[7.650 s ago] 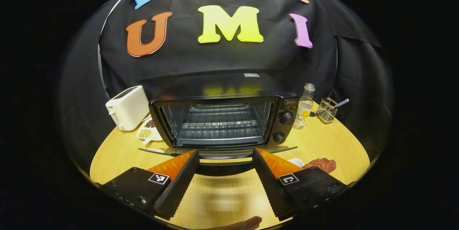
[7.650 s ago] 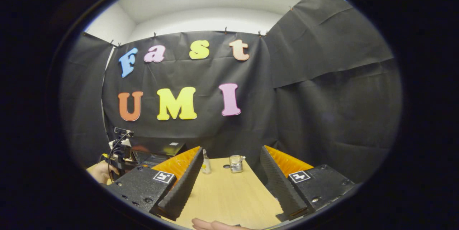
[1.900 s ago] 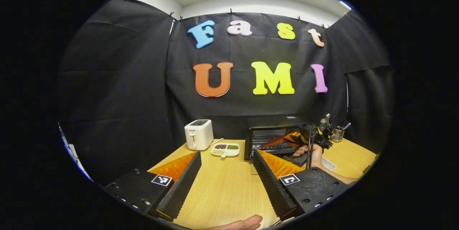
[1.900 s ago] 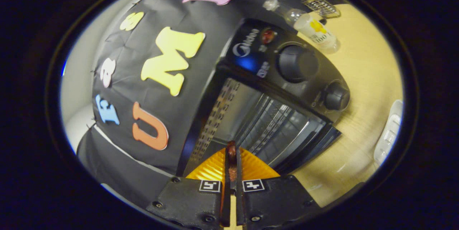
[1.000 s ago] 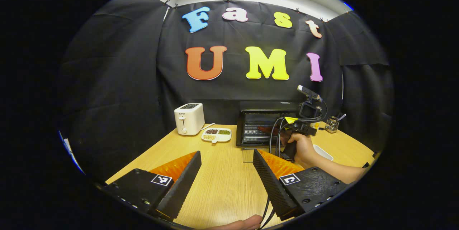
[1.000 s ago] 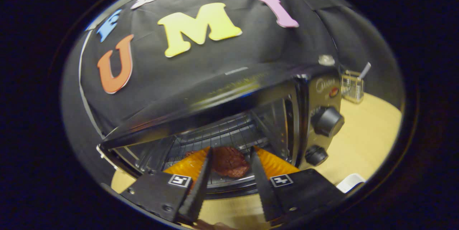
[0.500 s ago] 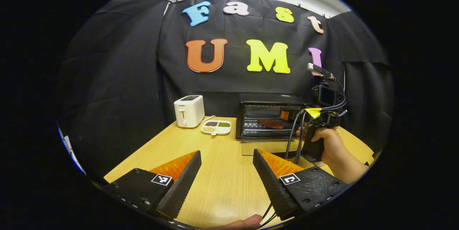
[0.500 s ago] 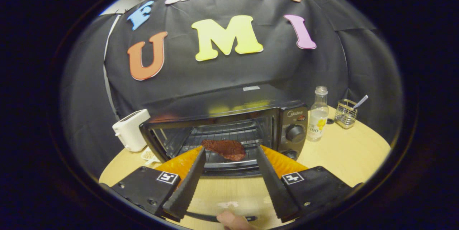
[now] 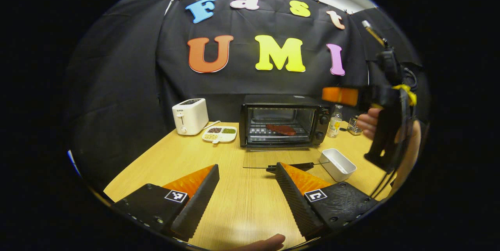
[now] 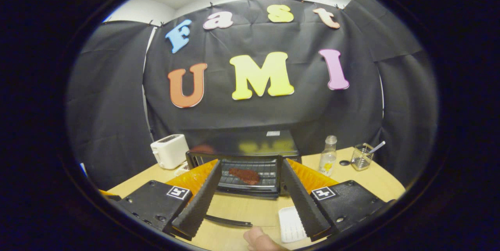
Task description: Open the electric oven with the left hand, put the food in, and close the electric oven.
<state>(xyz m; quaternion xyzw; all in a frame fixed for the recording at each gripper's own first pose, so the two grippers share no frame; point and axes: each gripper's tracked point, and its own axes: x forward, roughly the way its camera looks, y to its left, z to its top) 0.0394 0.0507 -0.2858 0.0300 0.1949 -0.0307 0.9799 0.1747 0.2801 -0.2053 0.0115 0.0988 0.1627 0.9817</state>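
Your left claw (image 9: pixel 246 188) is spread wide with nothing between its fingers; it hovers low over the bench (image 9: pixel 175 157), pointed toward the electric oven (image 9: pixel 283 120) and well back from it. Your right claw (image 10: pixel 252 196) is also wide apart and holds nothing, its fingers framing the oven's mouth from a distance, touching nothing. In the left gripper view your right hand (image 9: pixel 369 124) grips that tool's handle upright, raised to the right of the oven and above the bench, cables trailing down from it.

The oven stands at the back of the bench against the black cloth. Its glass door (image 9: pixel 281 159) lies folded down flat toward you, handle at the front edge. The food (image 9: pixel 281 129), a dark red slab of meat, rests on the wire rack inside the oven, roughly mid-rack.

In front of the oven and to its right sits a white rectangular tray (image 9: pixel 338 164), with nothing in it. Just right of the oven stands a clear bottle (image 9: pixel 334 124), and beyond that a small wire holder (image 10: pixel 361 157) with a utensil poking out. Left of the oven lies a divided white dish (image 9: pixel 219 133) with grains or beans in its compartments, and farther left a white toaster (image 9: pixel 190 116).
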